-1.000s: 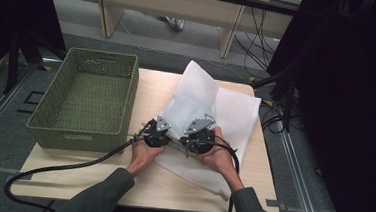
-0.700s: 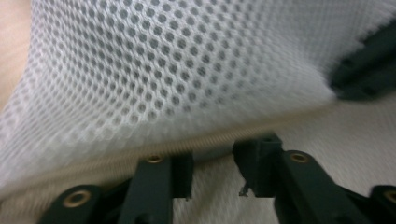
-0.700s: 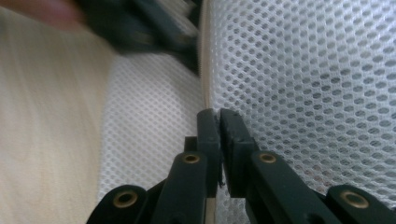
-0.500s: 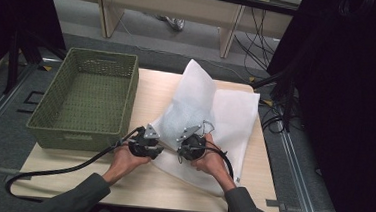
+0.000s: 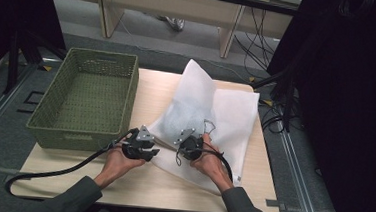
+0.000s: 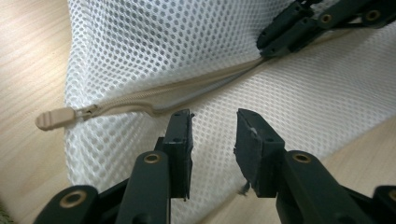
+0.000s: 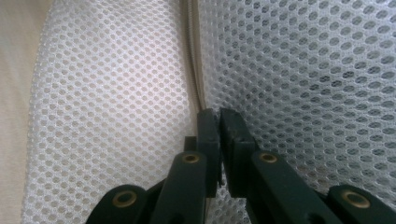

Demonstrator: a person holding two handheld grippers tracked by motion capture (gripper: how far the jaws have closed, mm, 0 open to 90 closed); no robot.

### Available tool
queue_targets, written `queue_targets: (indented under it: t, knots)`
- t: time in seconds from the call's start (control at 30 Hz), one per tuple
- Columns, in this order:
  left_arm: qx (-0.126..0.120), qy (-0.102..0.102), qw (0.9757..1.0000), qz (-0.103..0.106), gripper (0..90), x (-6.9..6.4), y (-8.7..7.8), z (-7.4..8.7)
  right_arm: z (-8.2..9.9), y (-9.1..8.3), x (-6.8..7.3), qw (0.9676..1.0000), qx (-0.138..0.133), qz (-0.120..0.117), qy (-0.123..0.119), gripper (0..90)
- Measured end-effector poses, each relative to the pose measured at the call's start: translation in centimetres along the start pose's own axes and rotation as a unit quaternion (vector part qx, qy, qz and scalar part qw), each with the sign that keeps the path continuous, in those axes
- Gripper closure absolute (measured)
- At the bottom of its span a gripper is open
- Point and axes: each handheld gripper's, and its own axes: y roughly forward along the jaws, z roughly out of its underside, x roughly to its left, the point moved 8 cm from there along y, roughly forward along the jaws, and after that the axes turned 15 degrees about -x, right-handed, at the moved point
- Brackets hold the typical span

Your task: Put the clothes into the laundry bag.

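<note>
The white mesh bag (image 5: 210, 117) lies on the right half of the worktop (image 5: 145, 183), its far corner puffed up. Its beige zip (image 6: 154, 95) runs along the near edge, with the pull tab (image 6: 55, 117) at the left end. The right gripper (image 7: 219, 116) has its fingers pinched on the mesh at the zip (seam just beyond the tips). The left gripper (image 6: 212, 126) hovers over the bag's near left corner, fingers spread, having just been opening with nothing between them. A green wicker basket (image 5: 86, 129) sits at the left.
</note>
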Motion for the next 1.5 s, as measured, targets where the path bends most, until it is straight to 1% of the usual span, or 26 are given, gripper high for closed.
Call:
queue_targets:
  t: [0.13, 0.17, 0.23, 0.3, 0.33, 0.37, 0.4, 0.47, 0.53, 0.6, 0.63, 0.67, 0.7, 0.73, 0.77, 0.8, 0.83, 0.93, 1.1, 1.17, 1.23, 1.27, 1.33, 1.4, 1.47, 1.5]
  knots:
    - [0.001, 0.005, 1.0, 0.0, 64.1, -0.1, -0.2, 0.0, 0.1, 0.1, -0.1, 0.9999, -0.002, 0.006, -0.013, 86.0]
    - [0.0, 0.015, 0.9999, 0.002, 64.0, 0.0, -0.3, -0.1, 0.1, 0.0, -0.1, 0.9999, -0.003, 0.007, -0.009, 84.8]
    - [0.001, 0.004, 1.0, 0.003, 63.9, -0.2, -0.3, -0.1, 0.0, -0.2, 0.0, 0.9999, -0.013, -0.005, 0.006, 81.5]
    - [0.004, 0.016, 0.9999, 0.006, 63.8, -0.1, -0.4, 0.0, -0.4, -1.1, 0.0, 0.999, -0.04, -0.017, 0.01, 78.6]
    - [0.001, 0.009, 0.9999, 0.006, 63.6, -0.2, -0.4, -0.1, -0.8, -1.8, 0.0, 0.9978, -0.06, -0.022, 0.018, 77.5]
    - [0.0, 0.01, 0.9999, 0.005, 63.6, -0.3, -0.5, -0.1, -0.9, -2.6, 0.0, 0.9967, -0.069, -0.028, 0.033, 76.6]
    - [-0.003, 0.004, 0.9999, 0.009, 63.3, -0.5, -0.4, -0.2, -1.0, -3.3, -0.2, 0.9961, -0.077, -0.025, 0.034, 75.7]
    - [-0.002, 0.017, 0.9998, 0.012, 63.0, -0.4, -0.6, -0.3, -1.2, -4.3, -0.3, 0.9931, -0.109, -0.026, 0.036, 73.5]
    - [-0.001, 0.009, 0.9999, 0.012, 62.5, -0.7, -0.8, -0.3, -1.4, -5.3, -0.5, 0.991, -0.125, -0.015, 0.044, 71.0]
    - [-0.005, 0.019, 0.9997, 0.017, 61.9, -0.7, -1.0, -0.5, -1.5, -6.3, -1.0, 0.9885, -0.143, -0.003, 0.048, 66.6]
    - [-0.009, 0.006, 0.9998, 0.016, 61.7, -0.8, -0.9, -0.5, -1.4, -6.8, -1.4, 0.9882, -0.145, 0.012, 0.047, 63.5]
    - [-0.006, 0.01, 0.9998, 0.016, 61.5, -0.8, -1.1, -0.6, -1.4, -7.4, -1.6, 0.9872, -0.153, 0.019, 0.043, 61.6]
    - [-0.006, 0.019, 0.9997, 0.016, 61.4, -0.8, -1.2, -0.6, -1.3, -8.2, -1.5, 0.986, -0.156, 0.015, 0.057, 62.1]
    - [-0.008, 0.007, 0.9998, 0.019, 61.3, -1.0, -1.1, -0.6, -1.2, -8.9, -1.7, 0.9848, -0.163, 0.021, 0.055, 61.9]
    - [-0.009, 0.009, 0.9997, 0.021, 61.3, -1.0, -1.2, -0.7, -0.9, -9.7, -1.9, 0.9841, -0.166, 0.033, 0.055, 61.3]
    - [-0.01, 0.01, 0.9997, 0.021, 61.2, -1.1, -1.2, -0.8, -0.4, -10.3, -2.1, 0.9843, -0.164, 0.041, 0.05, 60.1]
    - [-0.011, 0.017, 0.9996, 0.022, 61.2, -1.0, -1.2, -0.8, 0.2, -11.0, -2.2, 0.9843, -0.158, 0.051, 0.061, 58.8]
    - [-0.008, 0.007, 0.9998, 0.019, 61.2, -1.2, -1.1, -0.7, 2.1, -12.2, -2.4, 0.985, -0.139, 0.072, 0.072, 55.8]
    - [-0.013, -0.001, 0.9994, 0.03, 61.9, -2.1, -0.3, -1.0, 3.6, -11.9, -2.0, 0.9861, -0.122, 0.07, 0.088, 52.6]
    - [-0.02, 0.001, 0.999, 0.039, 62.1, -2.5, 0.1, -1.2, 3.4, -11.4, -1.9, 0.9875, -0.118, 0.07, 0.077, 52.5]
    - [-0.028, -0.019, 0.9984, 0.045, 62.7, -2.5, 0.7, -1.3, 3.0, -10.9, -1.7, 0.9886, -0.112, 0.075, 0.068, 52.5]
    - [-0.025, -0.03, 0.9986, 0.037, 62.9, -2.4, 0.9, -1.2, 2.7, -10.6, -1.5, 0.9894, -0.108, 0.076, 0.06, 52.5]
    - [-0.024, -0.028, 0.9986, 0.037, 64.1, -2.2, 1.2, -1.0, 1.9, -9.5, -1.4, 0.9912, -0.101, 0.08, 0.03, 52.7]
    - [-0.034, -0.027, 0.9986, 0.03, 64.8, -2.1, 1.4, -1.1, 1.5, -8.7, -1.2, 0.9925, -0.088, 0.079, 0.03, 53.9]
    - [-0.038, -0.027, 0.9984, 0.03, 65.2, -2.2, 1.5, -1.2, 0.9, -7.8, -1.4, 0.9929, -0.075, 0.091, 0.014, 60.7]
    - [-0.04, -0.025, 0.9984, 0.032, 65.3, -2.2, 1.5, -1.3, 0.8, -7.7, -1.6, 0.9931, -0.071, 0.093, 0.003, 71.2]
